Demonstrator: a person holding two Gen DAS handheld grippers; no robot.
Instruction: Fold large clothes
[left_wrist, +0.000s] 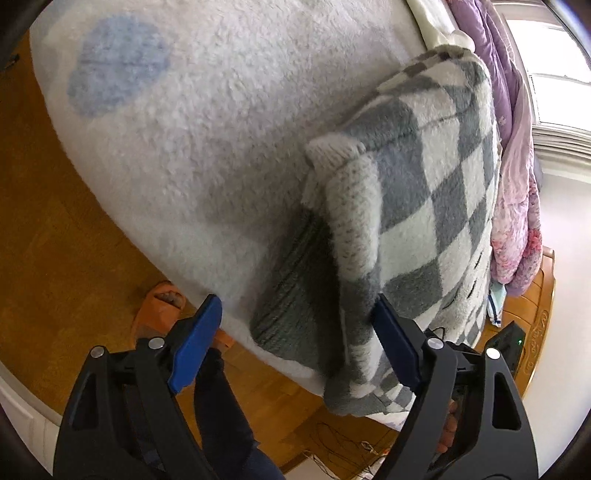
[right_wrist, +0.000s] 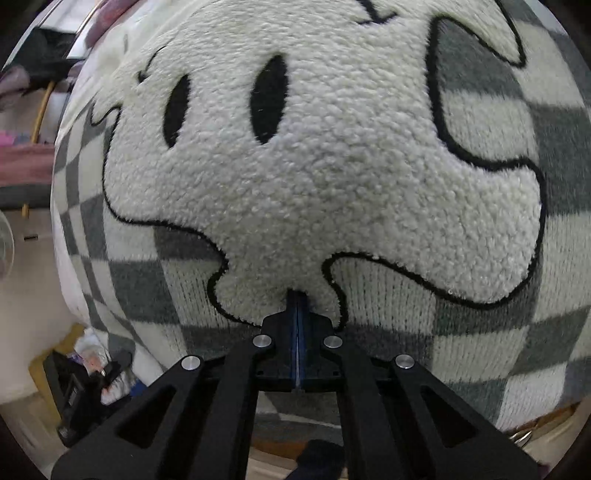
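Lying folded on the pale fleece bed cover, the grey-and-white checked knit sweater reaches the bed's edge; your left gripper stands open, straddling its folded sleeve, and your right gripper is fully closed, tips against its white fleece patch

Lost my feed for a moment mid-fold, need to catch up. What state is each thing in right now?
checkered sweater: lying on the bed, sleeve folded in over the body, hem corner hanging past the edge
sleeve: doubled back on the sweater
left gripper: open, jaws straddling the hem corner
right gripper: shut, tips pressed against the fleece patch
white fleece blanket: spread flat under the sweater
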